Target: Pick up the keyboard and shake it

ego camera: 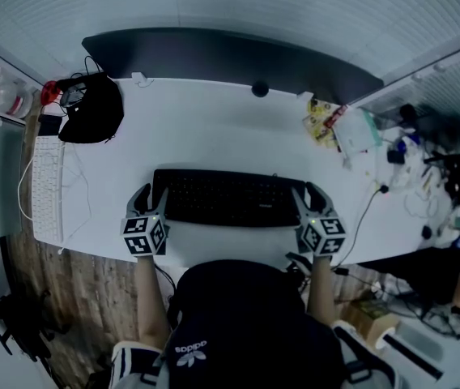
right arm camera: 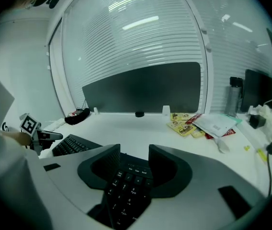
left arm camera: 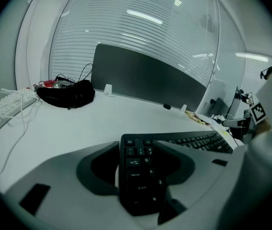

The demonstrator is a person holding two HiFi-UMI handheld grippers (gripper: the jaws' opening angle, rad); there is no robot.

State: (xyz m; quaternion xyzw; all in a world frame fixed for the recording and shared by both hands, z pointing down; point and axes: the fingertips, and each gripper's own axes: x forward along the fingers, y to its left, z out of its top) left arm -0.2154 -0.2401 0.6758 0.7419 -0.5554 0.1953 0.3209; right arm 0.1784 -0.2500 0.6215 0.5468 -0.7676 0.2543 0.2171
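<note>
A black keyboard (ego camera: 228, 198) lies flat on the white desk (ego camera: 214, 128), near its front edge. My left gripper (ego camera: 151, 197) is at the keyboard's left end and my right gripper (ego camera: 309, 194) at its right end. In the left gripper view the keyboard's left end (left arm camera: 138, 171) lies between the wide jaws of the left gripper (left arm camera: 137, 145), with a white gap beside the left jaw. In the right gripper view the number-pad end (right arm camera: 125, 190) sits between the spread jaws of the right gripper (right arm camera: 134, 150). Both grippers are open and neither presses on the keyboard.
A white keyboard (ego camera: 48, 189) with its cable lies at the desk's left edge. A black bag (ego camera: 92, 108) sits at the back left. A dark partition panel (ego camera: 230, 55) closes the back. Snack packets (ego camera: 323, 120) and papers lie back right, with cables (ego camera: 376, 193) beyond.
</note>
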